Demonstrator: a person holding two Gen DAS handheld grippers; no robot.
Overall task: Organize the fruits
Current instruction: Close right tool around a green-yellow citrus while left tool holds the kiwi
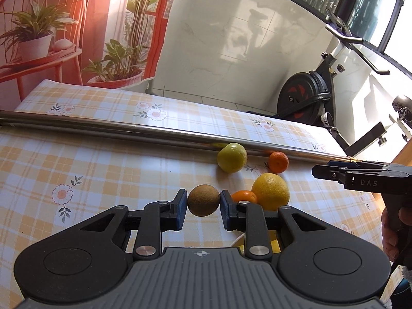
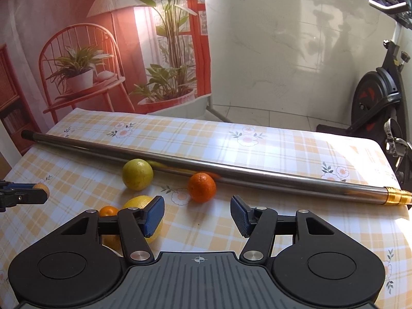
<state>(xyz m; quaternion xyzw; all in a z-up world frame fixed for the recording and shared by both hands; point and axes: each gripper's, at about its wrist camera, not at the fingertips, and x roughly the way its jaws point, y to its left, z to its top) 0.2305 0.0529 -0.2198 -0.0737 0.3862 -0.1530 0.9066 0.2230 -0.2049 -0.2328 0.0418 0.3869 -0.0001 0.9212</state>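
The left gripper is pinching a round brown fuzzy kiwi between its blue pads above the checked tablecloth's middle; being round, it risks squirting free. The right gripper is gaping wide, holding nothing, near the small orange mandarin by the steel pole.

We see a brown kiwi gripped off the cloth; a green citrus and tangerine lie near the lemon (a smaller tangerine touches it).
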